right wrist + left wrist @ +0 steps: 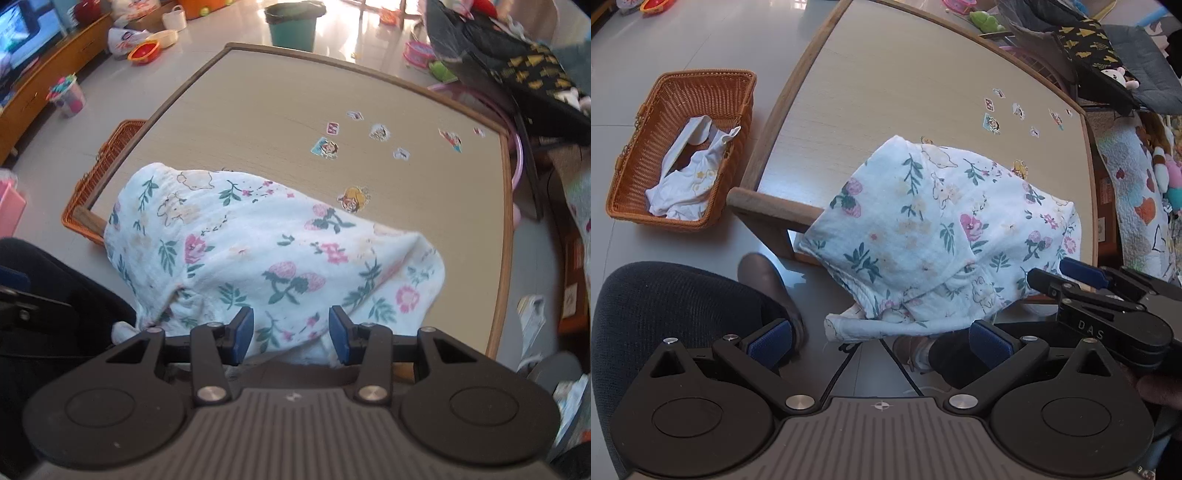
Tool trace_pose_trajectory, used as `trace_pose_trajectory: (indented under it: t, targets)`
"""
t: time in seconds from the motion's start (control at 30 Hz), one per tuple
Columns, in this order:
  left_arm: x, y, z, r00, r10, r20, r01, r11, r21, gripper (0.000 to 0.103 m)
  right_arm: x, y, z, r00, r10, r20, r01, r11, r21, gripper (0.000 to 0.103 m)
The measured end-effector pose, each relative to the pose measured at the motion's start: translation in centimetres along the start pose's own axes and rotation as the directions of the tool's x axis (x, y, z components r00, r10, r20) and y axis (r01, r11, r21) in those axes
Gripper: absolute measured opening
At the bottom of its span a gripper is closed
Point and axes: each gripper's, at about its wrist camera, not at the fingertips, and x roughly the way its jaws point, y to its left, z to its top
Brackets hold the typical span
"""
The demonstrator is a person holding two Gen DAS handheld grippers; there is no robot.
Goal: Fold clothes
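Floral garment (266, 251) lies bunched at the near edge of the tabletop (288, 110), one end hanging off the edge twd me, prob. so I can get at an edge w/o reaching far. My right tool (291, 334) hovers just over the near hem, pads apart, cloth showing between them but not pinched. My left tool (879, 341) sits off the near-left corner, pads wide apart, holding nothing. Orange basket (683, 147) on the floor, left of the tabletop, holds more white clothing (687, 177), likely next in line.
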Motion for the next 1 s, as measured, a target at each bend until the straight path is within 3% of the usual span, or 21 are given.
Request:
trace_pose_trajectory:
  t: [0.43,0.63,0.73,0.8,0.9,1.0]
  targets:
    - [1.2,2.8,1.1,0.999,-0.03,-0.019,0.029,0.998,-0.059,0.102,1.2,1.2,4.2,0.997,-0.011,-0.072,0.003,0.994,-0.112,0.044]
    - [2.5,3.8,2.3,0.999,-0.037,-0.014,0.036,0.996,-0.078,0.103,2.8,3.2,5.2,0.995,0.027,-0.094,-0.045,0.98,-0.193,0.044]
    - [3.7,4.0,3.0,0.997,-0.073,-0.023,0.07,0.992,-0.109,0.102,4.8,3.3,4.8,0.995,-0.002,-0.105,-0.012,0.991,-0.137,0.042]
    - [3.9,4.1,3.0,0.994,-0.103,-0.018,0.101,0.988,-0.115,0.102,4.4,2.6,4.9,0.995,0.065,-0.074,-0.069,0.996,-0.057,0.043]
    - [4.8,3.8,3.1,0.996,-0.067,-0.059,0.062,0.994,-0.085,0.102,4.7,2.6,4.6,0.992,0.066,-0.11,-0.076,0.993,-0.089,0.043]
    - [5.3,3.8,2.9,0.995,-0.075,-0.067,0.068,0.993,-0.092,0.102,5.0,2.9,4.1,0.989,0.067,-0.131,-0.081,0.991,-0.11,0.043]
